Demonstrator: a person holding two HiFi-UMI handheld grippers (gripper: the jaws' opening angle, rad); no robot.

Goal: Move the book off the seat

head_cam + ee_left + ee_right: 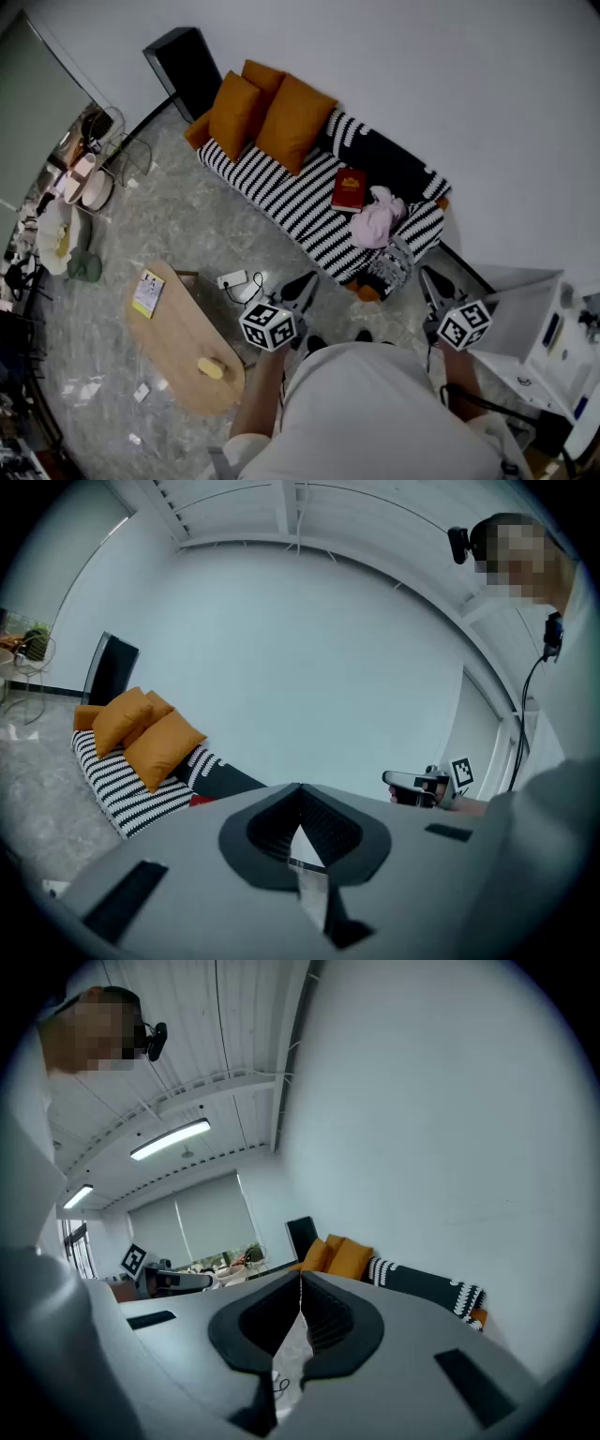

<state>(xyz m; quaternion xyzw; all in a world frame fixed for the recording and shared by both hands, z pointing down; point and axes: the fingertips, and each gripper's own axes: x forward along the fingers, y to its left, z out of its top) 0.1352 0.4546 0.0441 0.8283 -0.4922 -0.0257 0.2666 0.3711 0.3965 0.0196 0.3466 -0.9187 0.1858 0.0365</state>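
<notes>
- The book [349,189] lies flat on the sofa [279,201], between the orange cushions [267,112] and a pink cloth [377,220].
- Left gripper [302,285]: jaws together, empty, in front of the sofa.
- Right gripper [433,281]: jaws together, empty, by the sofa's end.

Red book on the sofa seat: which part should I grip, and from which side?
Probably the long edge of the book facing the orange cushions, coming in low from the front. It lies flat on the striped seat, so only an edge can be pinched, and the pink cloth crowds its other side.
</notes>
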